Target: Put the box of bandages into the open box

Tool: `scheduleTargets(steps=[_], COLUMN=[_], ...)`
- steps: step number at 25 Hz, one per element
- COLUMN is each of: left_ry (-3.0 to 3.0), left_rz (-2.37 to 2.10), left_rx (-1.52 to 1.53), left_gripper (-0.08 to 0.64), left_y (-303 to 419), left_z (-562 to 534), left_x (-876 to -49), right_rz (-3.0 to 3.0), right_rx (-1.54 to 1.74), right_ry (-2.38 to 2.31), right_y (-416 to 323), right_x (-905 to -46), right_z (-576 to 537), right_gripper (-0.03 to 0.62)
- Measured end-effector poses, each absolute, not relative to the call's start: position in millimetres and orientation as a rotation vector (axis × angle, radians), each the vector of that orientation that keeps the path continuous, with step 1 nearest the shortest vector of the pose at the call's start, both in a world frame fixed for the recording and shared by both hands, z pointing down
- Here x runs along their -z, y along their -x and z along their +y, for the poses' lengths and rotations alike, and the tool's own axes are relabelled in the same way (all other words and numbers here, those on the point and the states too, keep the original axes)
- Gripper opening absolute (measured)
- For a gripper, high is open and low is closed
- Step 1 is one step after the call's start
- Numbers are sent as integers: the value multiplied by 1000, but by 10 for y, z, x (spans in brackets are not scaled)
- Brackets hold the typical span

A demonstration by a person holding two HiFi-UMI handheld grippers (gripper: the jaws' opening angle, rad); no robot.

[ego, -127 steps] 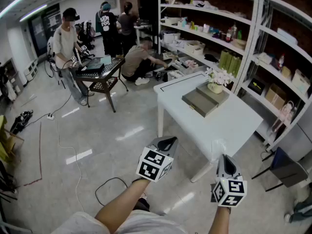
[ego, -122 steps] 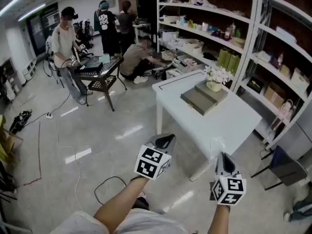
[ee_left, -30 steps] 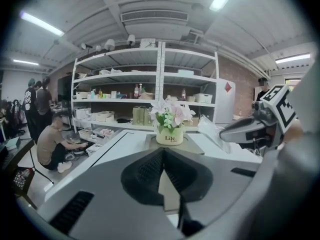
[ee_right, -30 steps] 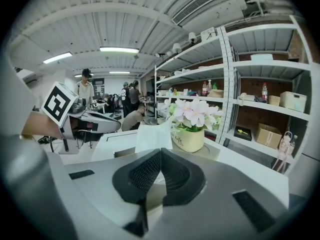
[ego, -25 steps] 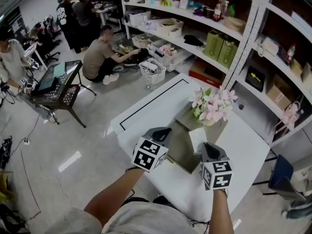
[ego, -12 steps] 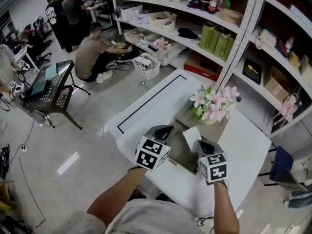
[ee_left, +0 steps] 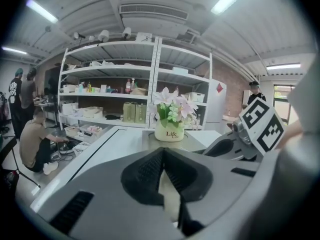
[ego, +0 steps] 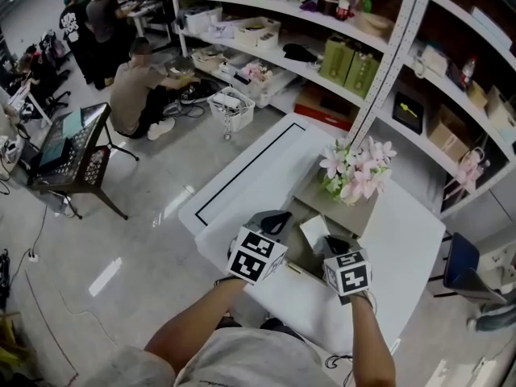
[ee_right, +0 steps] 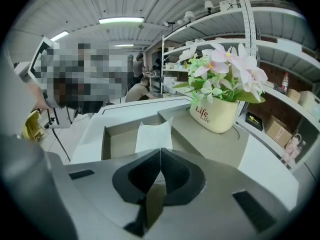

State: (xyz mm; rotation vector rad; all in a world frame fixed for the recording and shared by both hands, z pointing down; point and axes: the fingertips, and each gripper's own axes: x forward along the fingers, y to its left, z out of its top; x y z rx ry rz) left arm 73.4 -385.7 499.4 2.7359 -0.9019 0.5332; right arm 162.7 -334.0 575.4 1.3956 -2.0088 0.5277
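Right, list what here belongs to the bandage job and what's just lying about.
Job: open box; white item standing in it, probably the bandages; left hand-held gripper; right hand-held gripper.
Lying about: flower pot; grey panel under it; green boxes.

The left part of the table [ego: 256, 176] is bare, so the way in from that side is free. The open box [ee_right: 104, 140] can be entered from above, yet a white upright piece [ee_right: 154, 133] stands in its right part, leaving free room only in the left part. On the flat grey lid [ee_right: 200, 137] just beside it, a flower pot [ee_right: 215, 116] with wide blooms blocks the right. Shelving [ego: 379, 63] closes off the table's far side
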Motion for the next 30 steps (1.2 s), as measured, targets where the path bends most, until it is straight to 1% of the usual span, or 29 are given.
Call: scheduleTargets(steps=[7, 15, 22, 30], left_ry=[-2745, -2742, -2748, -2755], left_rz=[-881, -909, -923, -916], left_rx=[-547, -541, -534, -524], left_gripper=[5, 6, 6, 5], left_y=[-614, -437, -356, -385], left_z=[-3785, -3799, -3809, -3836], left_x=[-5013, -4970, -4909, -4854], right_rz=[-1936, -1883, -1874, -1896], right_rx=[-561, -572, -573, -590], right_ry=[-1308, -1306, -1319, -1397], right_y=[-1517, -1464, -1450, -1530], right_x=[-6019, -6098, -6064, -5865], right_z=[-3291, -3305, -3308, -3267], right_gripper=[5, 12, 47, 48])
